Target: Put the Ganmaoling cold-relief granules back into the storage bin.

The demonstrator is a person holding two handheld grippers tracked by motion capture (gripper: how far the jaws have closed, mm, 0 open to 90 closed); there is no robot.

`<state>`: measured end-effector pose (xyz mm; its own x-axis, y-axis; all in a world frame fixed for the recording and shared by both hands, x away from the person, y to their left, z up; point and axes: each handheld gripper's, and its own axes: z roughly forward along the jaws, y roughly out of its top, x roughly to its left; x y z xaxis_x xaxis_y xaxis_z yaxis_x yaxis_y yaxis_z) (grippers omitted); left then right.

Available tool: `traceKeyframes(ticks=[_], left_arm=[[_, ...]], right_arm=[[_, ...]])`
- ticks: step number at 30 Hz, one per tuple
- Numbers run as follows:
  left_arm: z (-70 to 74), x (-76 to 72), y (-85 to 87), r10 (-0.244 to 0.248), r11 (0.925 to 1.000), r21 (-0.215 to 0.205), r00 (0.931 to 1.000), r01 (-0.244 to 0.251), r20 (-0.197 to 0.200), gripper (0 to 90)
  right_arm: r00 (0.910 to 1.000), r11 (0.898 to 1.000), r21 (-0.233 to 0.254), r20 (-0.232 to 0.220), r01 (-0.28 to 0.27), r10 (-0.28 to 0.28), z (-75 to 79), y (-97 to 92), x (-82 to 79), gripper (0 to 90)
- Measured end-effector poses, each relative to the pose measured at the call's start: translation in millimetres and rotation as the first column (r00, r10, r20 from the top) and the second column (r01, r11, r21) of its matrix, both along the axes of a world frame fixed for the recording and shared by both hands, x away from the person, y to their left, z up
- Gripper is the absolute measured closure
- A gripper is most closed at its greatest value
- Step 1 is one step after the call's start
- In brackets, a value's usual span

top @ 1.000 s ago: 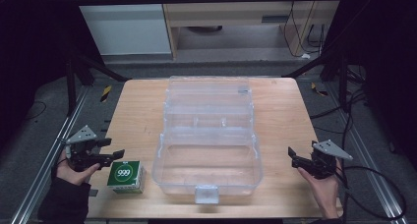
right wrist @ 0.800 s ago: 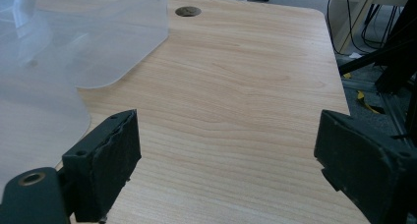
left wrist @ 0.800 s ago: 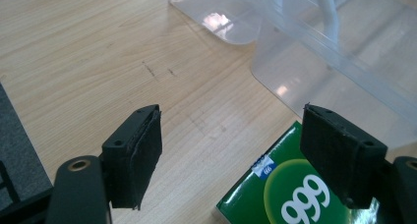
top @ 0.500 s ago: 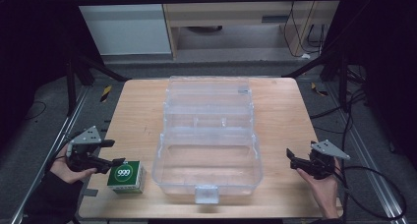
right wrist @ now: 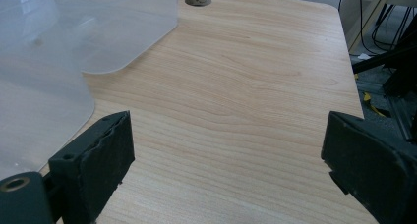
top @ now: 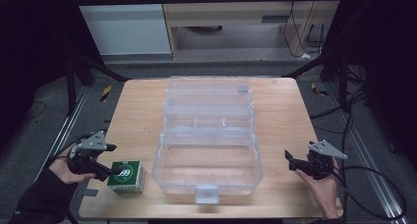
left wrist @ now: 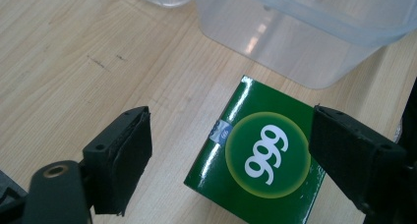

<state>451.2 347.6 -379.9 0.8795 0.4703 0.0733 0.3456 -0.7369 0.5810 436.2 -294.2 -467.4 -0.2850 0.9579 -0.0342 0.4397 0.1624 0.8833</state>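
The green box (top: pixel 126 177) lies flat near the table's (top: pixel 133 111) near-left corner, "999" face up, just left of the clear case (top: pixel 209 135). The left gripper (top: pixel 109 161) gapes around it; the right gripper (top: pixel 290 160) hangs open over bare wood.

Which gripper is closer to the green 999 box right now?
Left. The left gripper hangs open right over the green box; the right gripper sits open across the clear case.
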Motion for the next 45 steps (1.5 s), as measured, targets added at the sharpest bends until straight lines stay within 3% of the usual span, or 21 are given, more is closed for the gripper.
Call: traceKeyframes(ticks=[4,11,18,21,38,45], left_arm=[[-1.0,-2.6,-1.3,-0.041,0.9978,0.052,0.9991,0.041,-0.010,13.4],[-1.9,-4.9,-4.7,-0.072,0.9923,0.099,0.9971,0.074,-0.023,11.1],[-5.0,-7.0,-11.5,-0.111,0.9830,0.142,0.9927,0.117,-0.047,8.9],[-9.0,-6.0,-16.0,-0.133,0.9727,0.184,0.9893,0.142,-0.060,6.1],[-24.4,-0.3,-27.0,-0.171,0.9608,0.208,0.9822,0.184,-0.078,6.9],[-30.6,2.9,-34.9,-0.196,0.9535,0.214,0.9759,0.212,-0.096,5.3]], right_arm=[[1.0000,1.000,-0.002,-0.004,-0.004,0.004,-0.1,0.6,-0.1,5.7],[0.9999,1.000,-0.013,-0.004,-0.013,0.013,-0.7,0.6,0.2,5.3],[0.9999,1.000,-0.018,-0.009,-0.014,0.014,-1.6,0.6,0.5,5.1],[0.9998,1.000,-0.024,-0.013,-0.018,0.018,-2.0,0.8,0.6,4.9],[0.9994,0.999,-0.039,-0.025,-0.025,0.024,-3.8,1.6,1.3,4.7],[0.9988,0.999,-0.043,-0.037,-0.033,0.031,-5.0,2.3,1.8,4.4]])
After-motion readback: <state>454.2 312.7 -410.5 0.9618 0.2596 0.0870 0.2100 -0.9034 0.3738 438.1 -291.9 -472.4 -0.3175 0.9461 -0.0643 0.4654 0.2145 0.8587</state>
